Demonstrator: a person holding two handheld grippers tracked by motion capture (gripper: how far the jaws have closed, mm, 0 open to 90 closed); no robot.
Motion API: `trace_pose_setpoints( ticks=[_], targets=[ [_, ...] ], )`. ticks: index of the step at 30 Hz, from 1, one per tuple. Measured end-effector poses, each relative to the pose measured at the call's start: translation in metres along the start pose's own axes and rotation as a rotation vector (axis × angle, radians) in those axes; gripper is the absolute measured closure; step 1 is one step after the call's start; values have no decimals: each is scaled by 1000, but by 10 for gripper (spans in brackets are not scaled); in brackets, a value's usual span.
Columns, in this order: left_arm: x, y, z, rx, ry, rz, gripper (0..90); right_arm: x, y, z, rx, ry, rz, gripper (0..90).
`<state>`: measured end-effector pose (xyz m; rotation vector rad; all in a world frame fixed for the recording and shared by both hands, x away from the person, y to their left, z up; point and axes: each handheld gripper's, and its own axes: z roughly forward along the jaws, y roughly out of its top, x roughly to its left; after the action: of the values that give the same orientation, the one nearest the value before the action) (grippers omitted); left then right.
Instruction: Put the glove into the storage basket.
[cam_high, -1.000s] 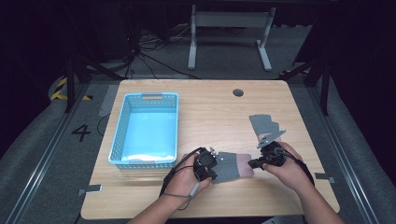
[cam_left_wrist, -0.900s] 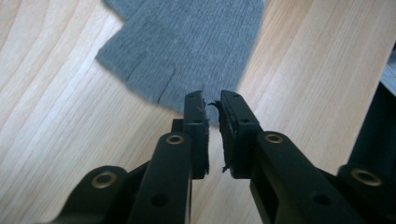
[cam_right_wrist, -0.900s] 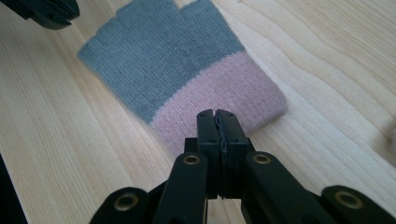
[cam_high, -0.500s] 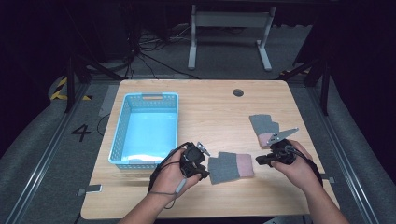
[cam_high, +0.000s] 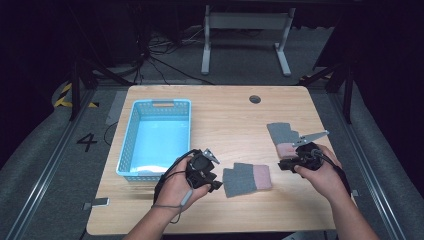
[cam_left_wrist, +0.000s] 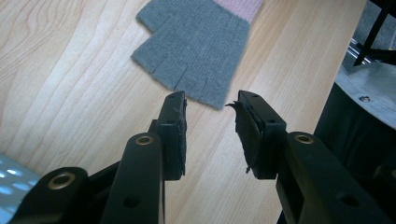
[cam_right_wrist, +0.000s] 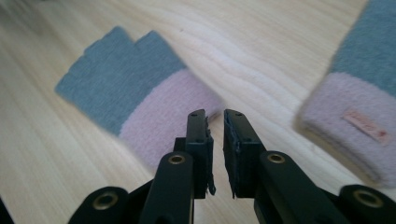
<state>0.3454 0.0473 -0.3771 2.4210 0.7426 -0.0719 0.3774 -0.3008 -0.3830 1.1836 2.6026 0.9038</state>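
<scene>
A grey fingerless glove (cam_high: 247, 179) with a pink cuff lies flat on the wooden table (cam_high: 225, 120), between my two grippers. My left gripper (cam_high: 216, 174) sits just left of its finger end, jaws well apart and empty (cam_left_wrist: 210, 100), with the glove (cam_left_wrist: 196, 46) a little beyond the tips. My right gripper (cam_high: 286, 164) hovers right of the cuff, its jaws (cam_right_wrist: 215, 116) parted by a narrow gap with nothing between them. The glove's pink cuff (cam_right_wrist: 163, 112) lies just ahead of them. A second matching glove (cam_high: 280, 135) lies behind my right hand, its labelled cuff (cam_right_wrist: 355, 116) at the right.
A light blue plastic basket (cam_high: 127, 145) stands on the table's left half, close behind my left hand; its corner (cam_left_wrist: 9, 172) shows in the left gripper view. A round cable hole (cam_high: 255, 99) sits near the far edge. The table's near edge is close to both forearms.
Both grippers were at the glove's ends one second ago. They have drawn apart, left to the left and right to the right, and the glove now lies free and flat.
</scene>
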Motion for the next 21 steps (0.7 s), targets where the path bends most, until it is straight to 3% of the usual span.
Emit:
trace_pose_setpoints(
  ticks=[5, 9, 11, 16, 21],
  targets=[
    [1, -2, -3, -11, 9, -13, 635, -9, 7, -2, 9, -38, 33, 781],
    [2, -4, -5, -13, 21, -15, 628, -26, 15, -5, 1, -71, 99, 758],
    [2, -4, -5, -12, 20, -15, 627, -30, 17, -4, 8, -80, 109, 753],
    [2, -5, -6, -10, 25, -16, 623, -50, 23, 5, 24, -124, 194, 720],
    [3, -6, -6, -8, 35, -17, 611, -61, 27, 11, 26, -143, 227, 691]
  ],
)
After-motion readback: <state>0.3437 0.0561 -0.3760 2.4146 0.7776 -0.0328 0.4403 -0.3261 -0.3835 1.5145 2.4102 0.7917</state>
